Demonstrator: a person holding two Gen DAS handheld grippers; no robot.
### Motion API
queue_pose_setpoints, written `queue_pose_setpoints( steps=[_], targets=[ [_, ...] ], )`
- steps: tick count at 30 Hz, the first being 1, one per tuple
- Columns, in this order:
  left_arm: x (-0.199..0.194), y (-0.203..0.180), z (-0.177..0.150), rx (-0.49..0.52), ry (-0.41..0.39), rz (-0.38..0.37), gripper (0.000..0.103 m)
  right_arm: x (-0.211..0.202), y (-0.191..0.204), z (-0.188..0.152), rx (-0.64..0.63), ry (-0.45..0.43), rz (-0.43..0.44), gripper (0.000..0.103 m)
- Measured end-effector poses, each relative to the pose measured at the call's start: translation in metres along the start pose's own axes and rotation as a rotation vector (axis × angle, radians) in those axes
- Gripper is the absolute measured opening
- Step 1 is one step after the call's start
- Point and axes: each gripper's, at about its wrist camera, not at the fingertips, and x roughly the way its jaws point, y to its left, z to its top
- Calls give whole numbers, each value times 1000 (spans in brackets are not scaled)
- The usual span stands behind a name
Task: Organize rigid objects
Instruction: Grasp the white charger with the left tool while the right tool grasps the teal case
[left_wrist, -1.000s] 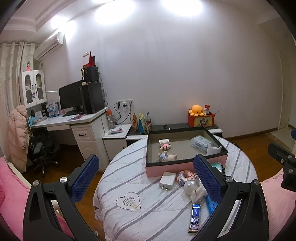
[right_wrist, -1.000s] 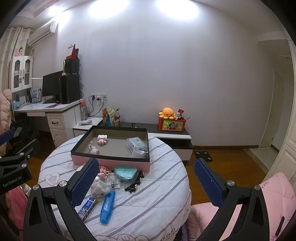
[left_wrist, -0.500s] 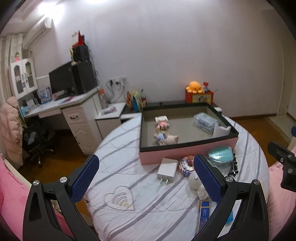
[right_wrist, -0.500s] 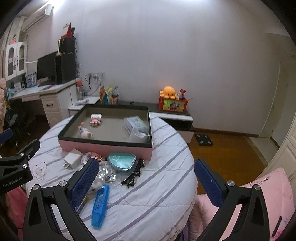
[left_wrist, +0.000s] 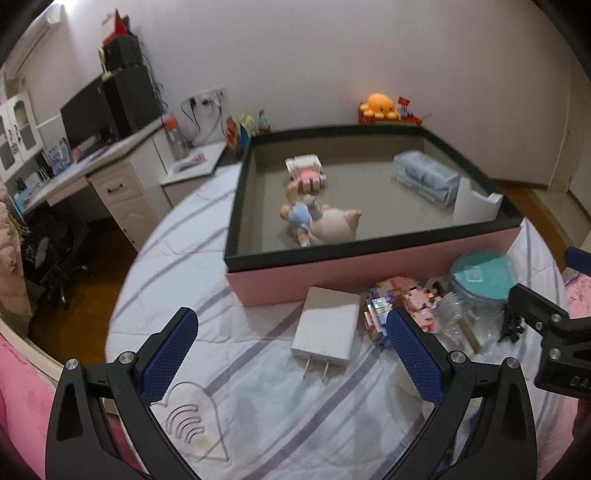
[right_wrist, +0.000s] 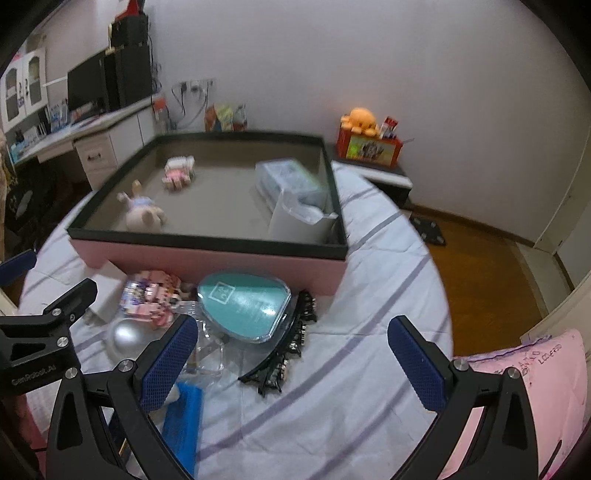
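Charger lies between left tongs' spread, empty fingers; right tongs likewise released.

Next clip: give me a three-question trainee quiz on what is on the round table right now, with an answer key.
1. True or false: the white charger lies inside the pink tray.
2. Multiple choice: what sits just right of the teal-lidded case in the right wrist view? A) black hair clip B) orange octopus toy C) monitor
3. Fill in: the left gripper and the right gripper are both ____ and hold nothing.

Key: 1 false, it lies on the striped cloth in front of the tray, prongs toward the camera. 2 A, the black hair clip. 3 open.
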Motion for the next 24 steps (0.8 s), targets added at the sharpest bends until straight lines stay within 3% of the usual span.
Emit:
queue_pose_setpoints(
  steps=[10,13,16,17,20,21,22,24],
  targets=[
    [33,3,-1,27,74,-29,103,43,10,10,-4,68,102,103],
    [39,12,-2,-6,89,-79,103,55,11,11,21,93,186,103],
    [45,20,-4,-46,103,-132,101,56,17,9,0,73,168,103],
    [45,21,-5,-50,103,-162,93,56,17,9,-2,73,170,103],
    [44,20,-5,-72,116,-239,51,53,15,9,6,70,174,95],
    [44,17,-5,-65,119,-243,42,52,13,9,10,66,174,88],
    [43,13,-6,-49,117,-228,42,50,11,9,17,63,183,74],
    [40,4,-7,-4,102,-186,42,49,8,9,35,67,187,74]
  ],
)
